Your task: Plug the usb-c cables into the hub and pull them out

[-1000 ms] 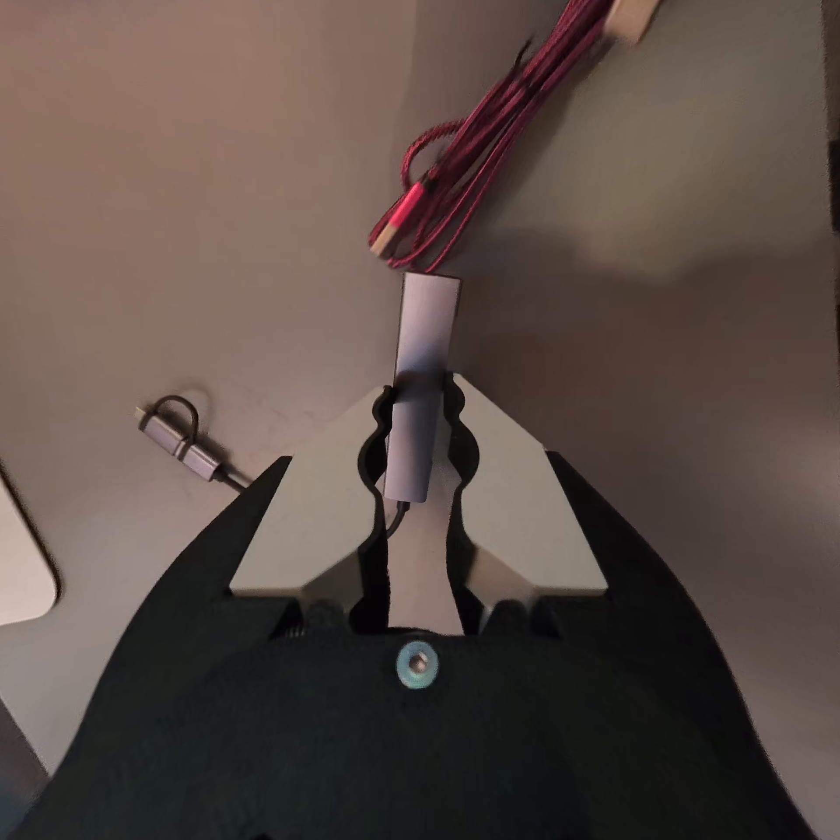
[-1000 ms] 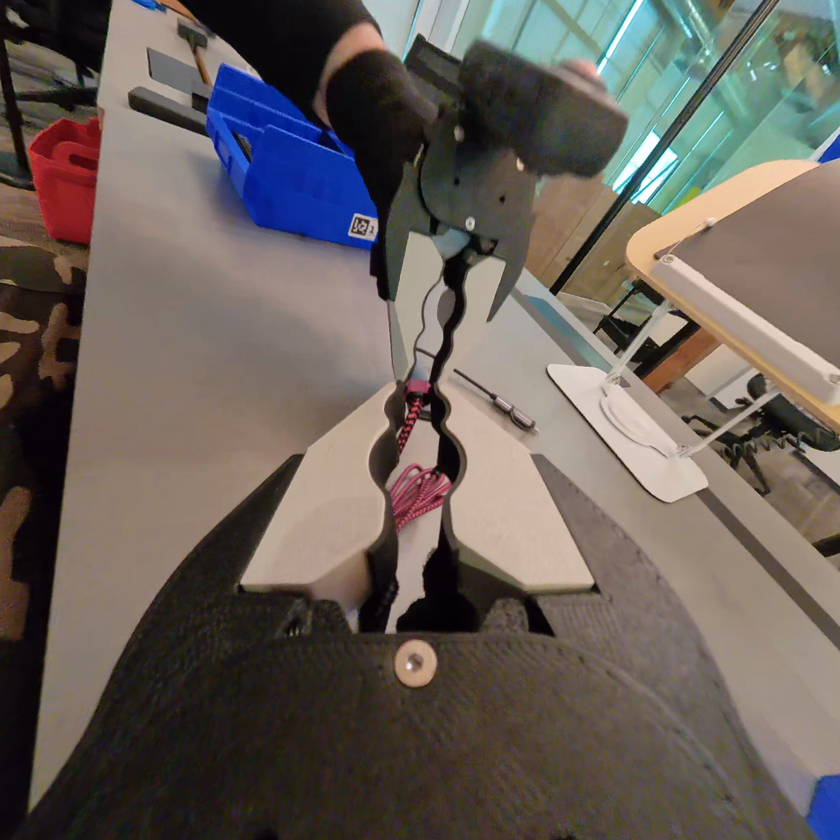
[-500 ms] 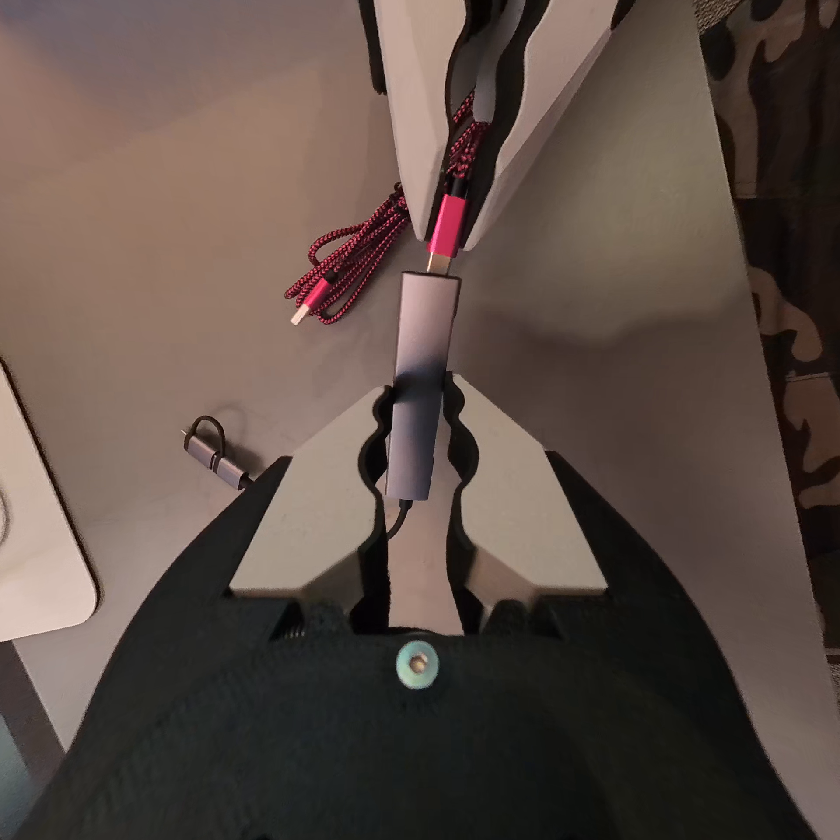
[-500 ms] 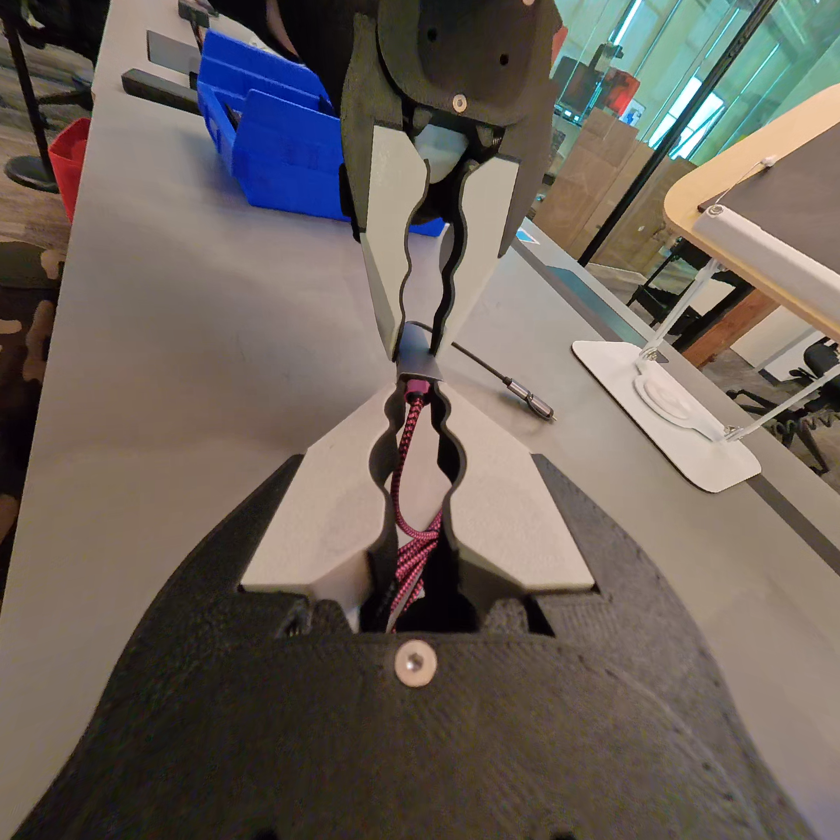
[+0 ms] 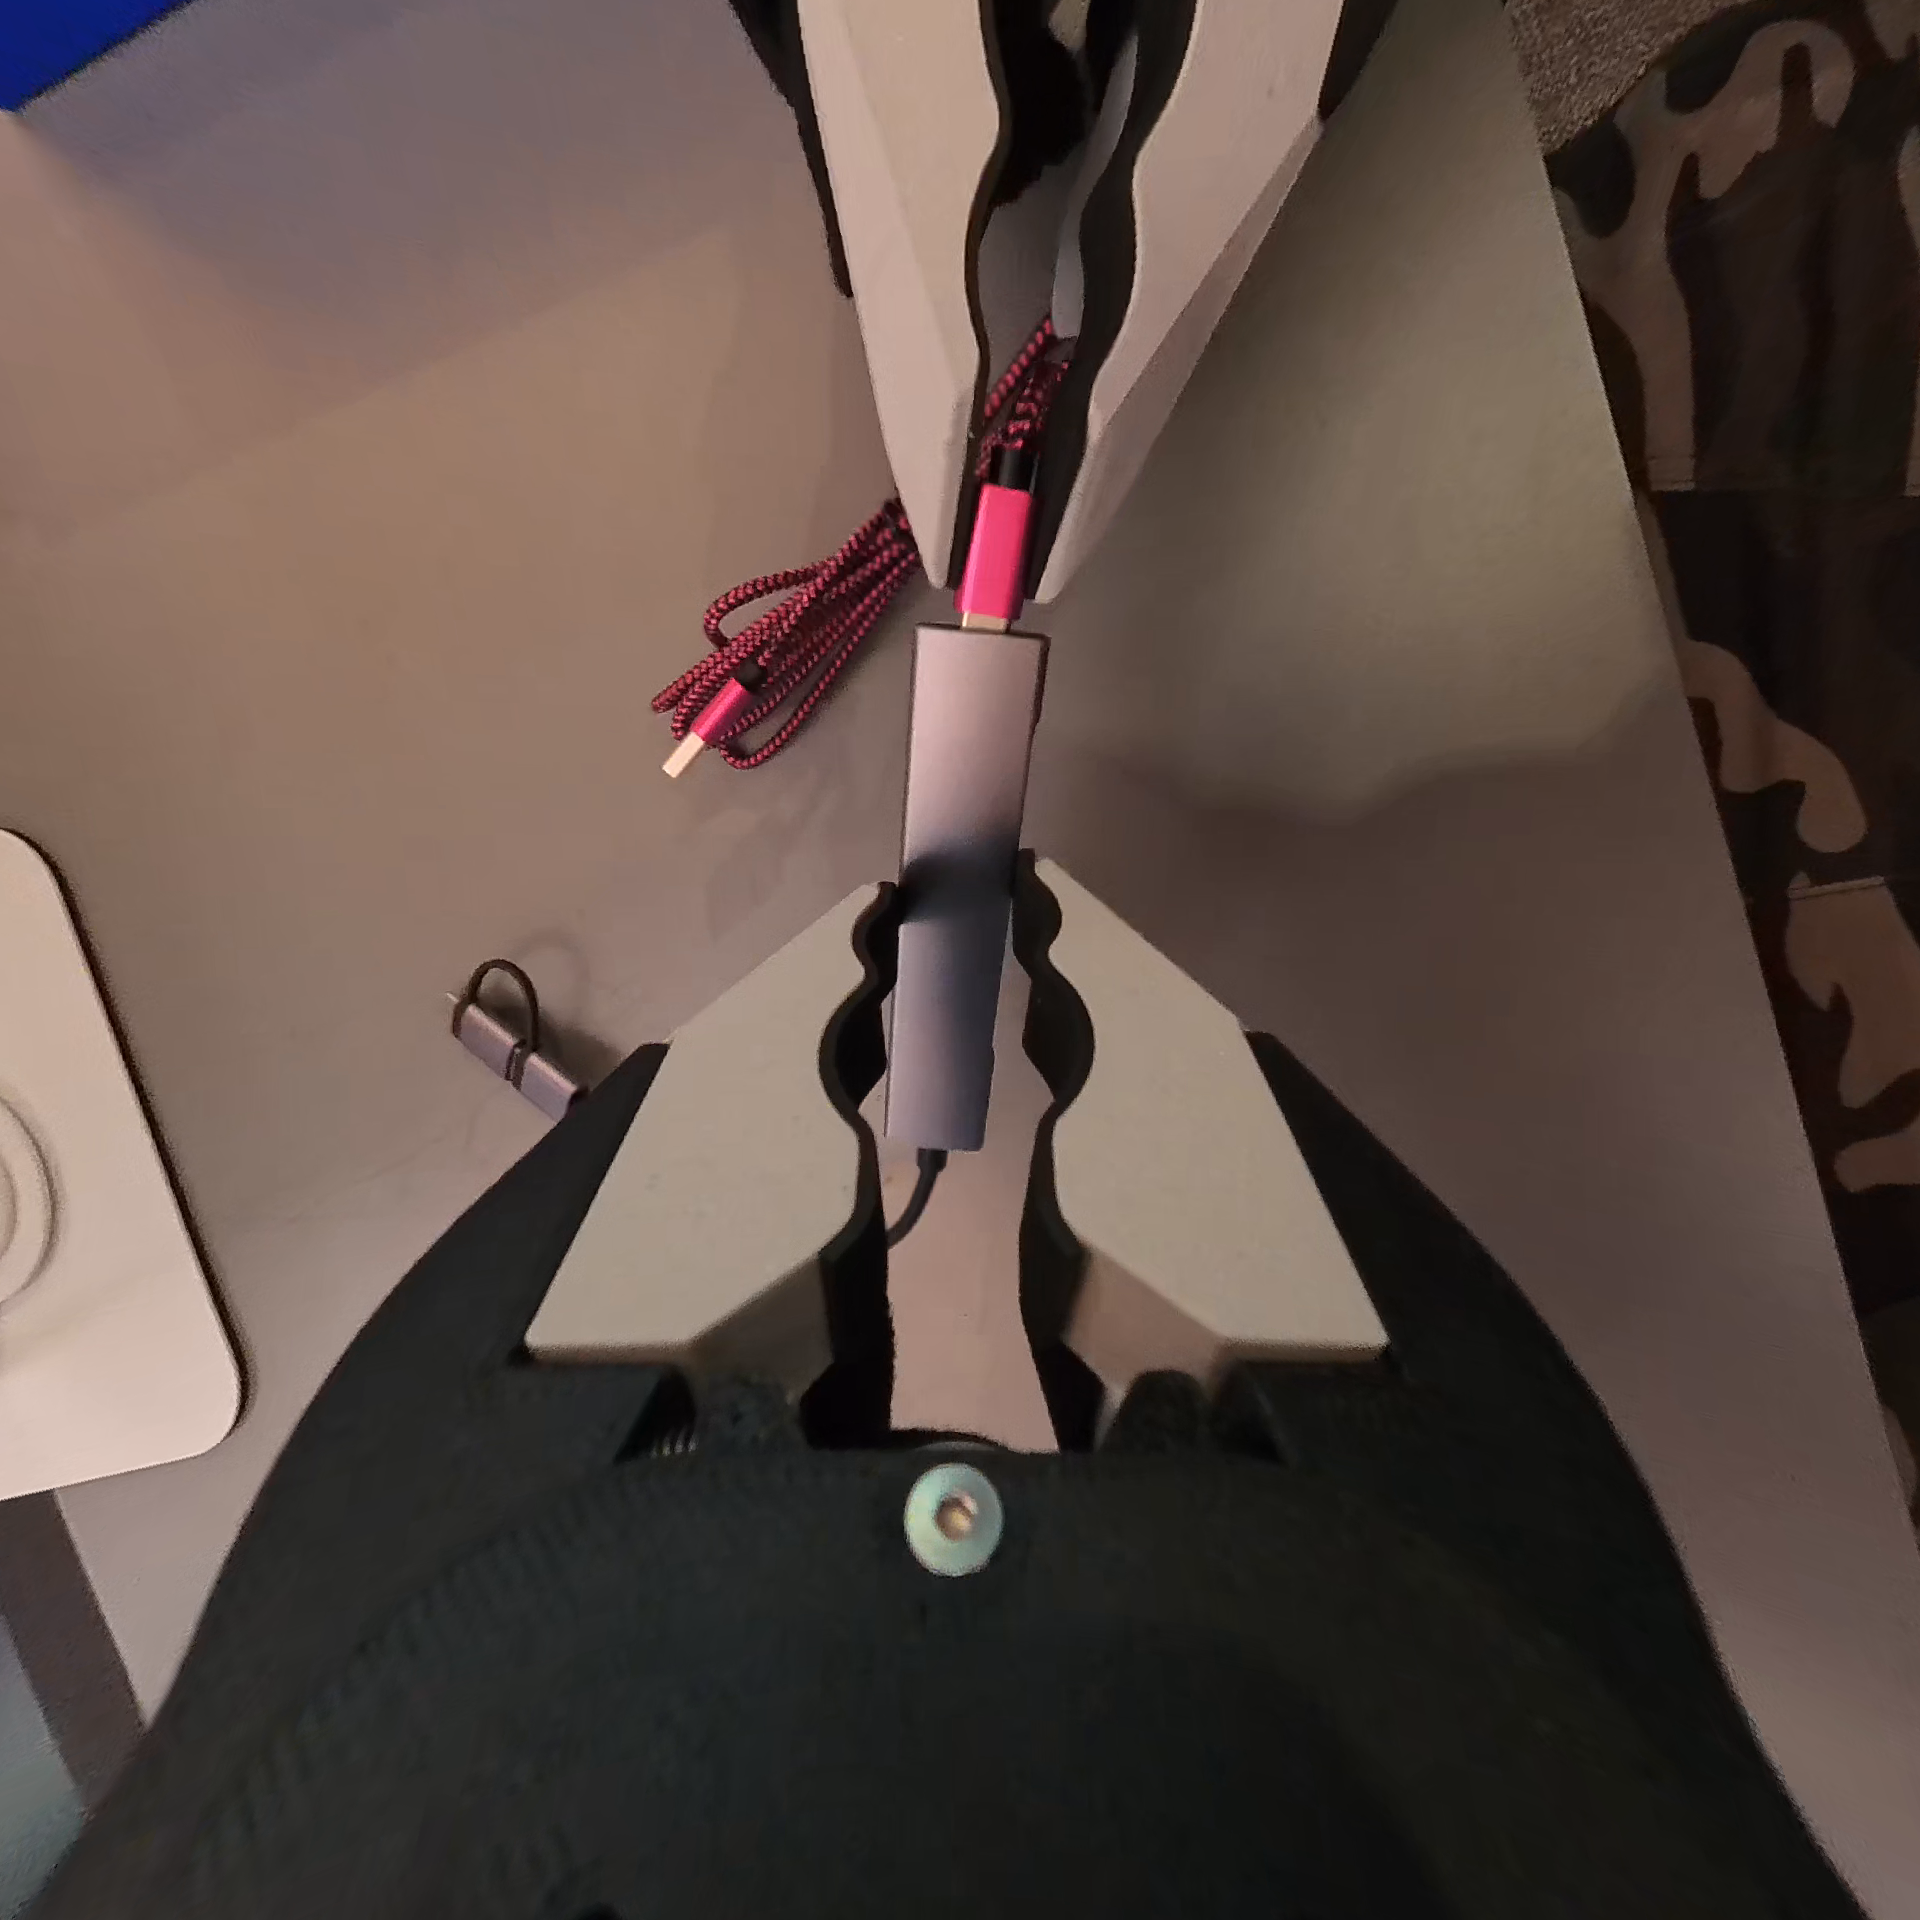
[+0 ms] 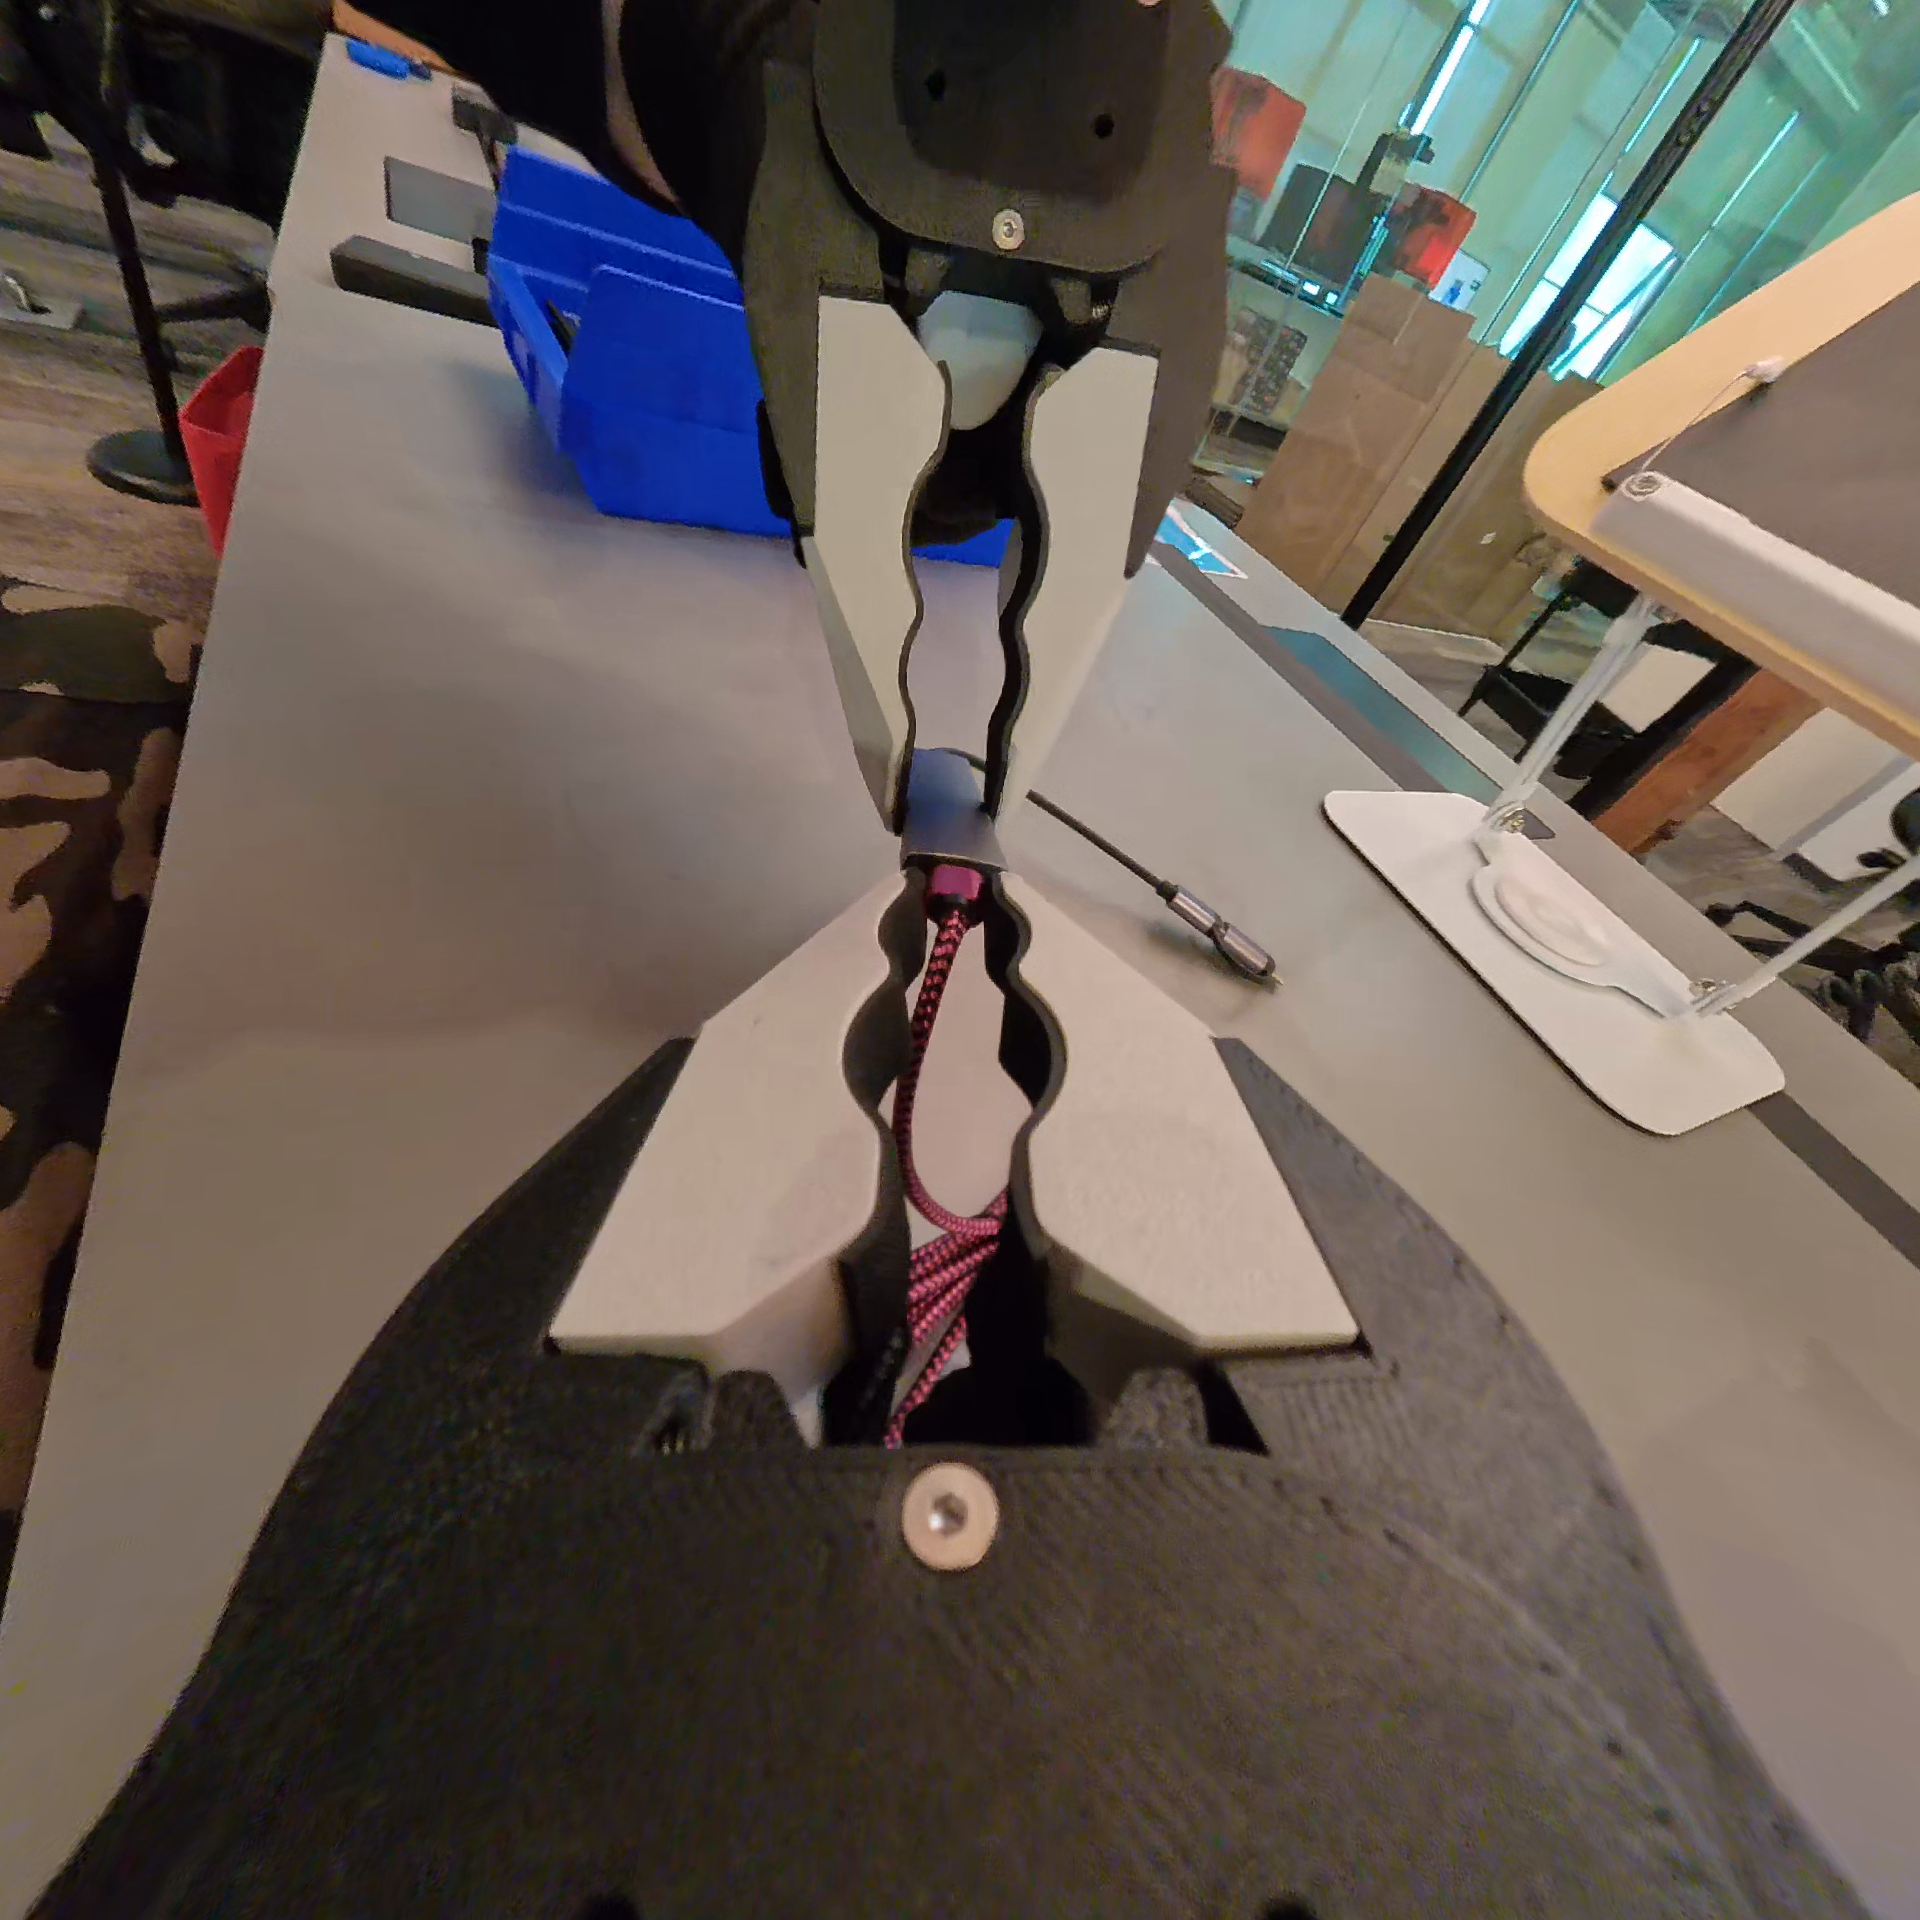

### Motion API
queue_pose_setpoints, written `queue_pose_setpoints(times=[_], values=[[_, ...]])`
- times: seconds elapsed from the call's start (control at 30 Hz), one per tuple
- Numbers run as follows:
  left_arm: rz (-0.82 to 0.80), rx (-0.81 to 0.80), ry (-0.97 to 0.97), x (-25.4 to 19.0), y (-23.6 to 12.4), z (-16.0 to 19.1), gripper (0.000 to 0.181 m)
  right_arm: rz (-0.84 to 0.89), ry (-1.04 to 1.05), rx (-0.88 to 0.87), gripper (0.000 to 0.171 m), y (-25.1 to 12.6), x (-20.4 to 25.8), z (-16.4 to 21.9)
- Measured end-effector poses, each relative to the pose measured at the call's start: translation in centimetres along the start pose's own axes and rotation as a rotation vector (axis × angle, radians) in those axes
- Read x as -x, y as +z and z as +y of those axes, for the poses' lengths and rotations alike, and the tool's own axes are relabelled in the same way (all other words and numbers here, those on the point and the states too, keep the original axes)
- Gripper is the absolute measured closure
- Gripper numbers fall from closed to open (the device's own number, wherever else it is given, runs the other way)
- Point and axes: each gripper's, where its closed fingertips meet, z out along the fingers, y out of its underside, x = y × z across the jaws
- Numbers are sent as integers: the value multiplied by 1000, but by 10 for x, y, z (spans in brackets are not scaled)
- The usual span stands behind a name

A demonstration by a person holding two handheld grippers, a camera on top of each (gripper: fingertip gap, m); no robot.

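Observation:
My left gripper [image 5: 954, 871] is shut on a slim grey hub [image 5: 964, 790], held above the grey table. The hub also shows in the right wrist view [image 6: 948, 821], between the left gripper's fingertips [image 6: 883, 769]. My right gripper [image 6: 951, 878] is shut on the pink plug [image 5: 995, 556] of a red-and-black braided USB-C cable [image 6: 930, 1049]. The plug's metal tip sits at the hub's end port, at least partly in. In the left wrist view the right gripper [image 5: 1000, 587] faces mine. The cable's other plug [image 5: 712, 732] lies loose on the table.
The hub's own grey lead with its connector [image 5: 520, 1060] lies on the table [image 5: 312, 520], also in the right wrist view [image 6: 1216, 930]. A white stand base [image 6: 1538, 956] is at the right. A blue bin [image 6: 634, 384] stands behind. The table edge [image 5: 1642, 582] borders camouflage floor. Spacing between my two grippers at the tips: around 5 cm.
My right gripper has brought the pink plug up to the hub's end and pressed its tip into the port. The left gripper has kept its hold on the hub.

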Motion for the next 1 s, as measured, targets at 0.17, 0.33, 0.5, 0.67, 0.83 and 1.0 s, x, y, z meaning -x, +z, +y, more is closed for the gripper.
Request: queue_pose_setpoints(times=[0.17,0.33,0.5,0.67,0.83,1.0], values=[[-43,-3,34,1,-1,-2,163,-13,8,-10,164,-1,1,-2],[-80,-25,48,4,-5,-7,163,-13,15,-37,164,-3,-3,-6],[-97,-28,44,2,-3,-7,164,-29,3,-18,164,-2,-2,-7],[-130,-7,54,4,0,-5,164,-37,-14,14,164,0,-1,-3],[-126,9,64,1,6,-2,164,-53,-18,34,164,3,1,-1],[-129,-33,-2,7,2,-4,163,42,-47,49,160,1,-11,-3]])
